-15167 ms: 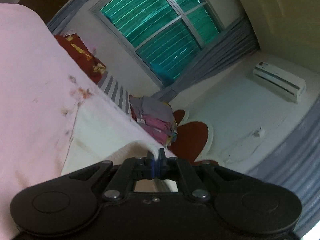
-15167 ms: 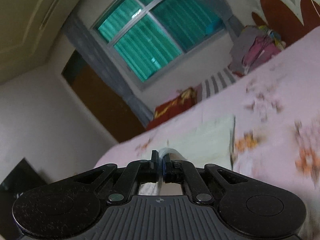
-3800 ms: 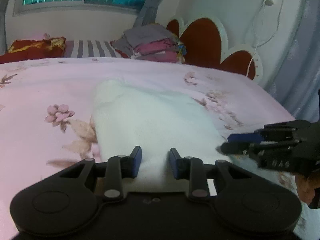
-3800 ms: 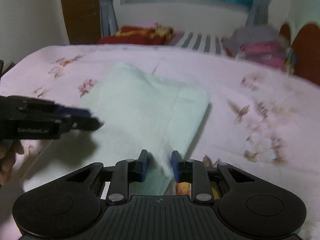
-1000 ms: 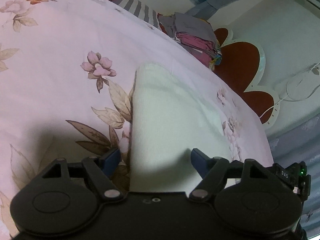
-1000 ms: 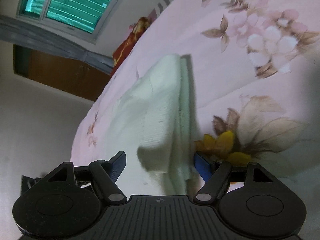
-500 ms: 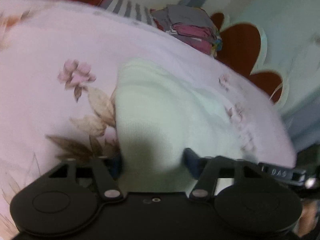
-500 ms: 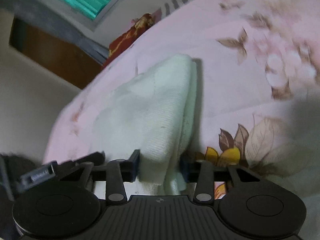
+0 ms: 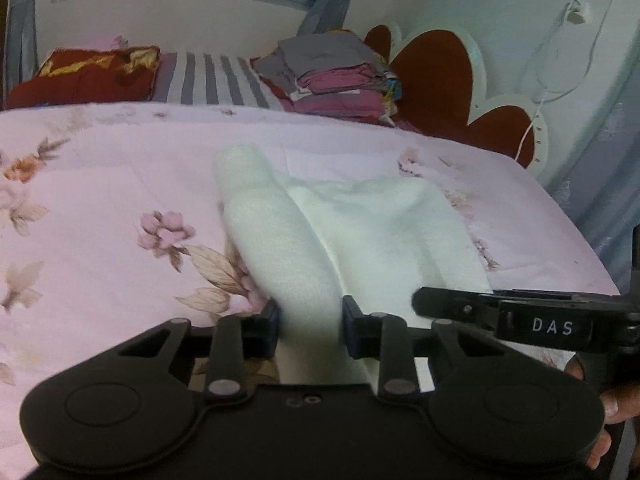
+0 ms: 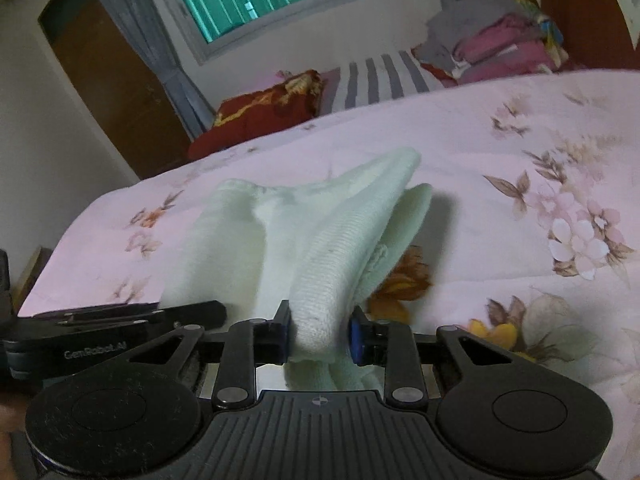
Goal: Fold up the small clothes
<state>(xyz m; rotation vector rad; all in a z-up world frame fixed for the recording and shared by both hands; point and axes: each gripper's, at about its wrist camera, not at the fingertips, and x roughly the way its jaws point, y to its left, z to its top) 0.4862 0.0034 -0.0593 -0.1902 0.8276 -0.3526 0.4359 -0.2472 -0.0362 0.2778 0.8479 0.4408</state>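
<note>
The left gripper (image 9: 311, 326) has a thick fold of the white knitted garment (image 9: 360, 232) bunched between its two blue-padded fingers, and its jaws are closing on it, the pads already pressing the cloth from both sides. Ahead of this gripper the garment runs away as a raised ridge, then spreads flat to the right over the pink flowered bedspread (image 9: 100, 200). Just to the right of the left gripper, and level with its fingertips, the right gripper (image 9: 440, 304) reaches in sideways, a hand (image 9: 604, 408) partly visible behind it. In the right wrist view the right gripper (image 10: 319, 330) likewise holds a rolled edge of the garment (image 10: 344, 232) between its fingers, its jaws closing with the cloth squeezed between the pads; a loose end hangs below them. Ahead of it the cloth lifts off the bed in a tented ridge, with another fold falling away to the left. The left gripper (image 10: 192, 314) lies just to the left of it, pointing inward. Far ahead of both grippers, at the head of the bed, sit a red pillow (image 9: 84, 76), a striped pillow (image 9: 208, 80) and a stack of folded clothes (image 9: 336, 72), beside a red and white headboard (image 9: 436, 72).
</note>
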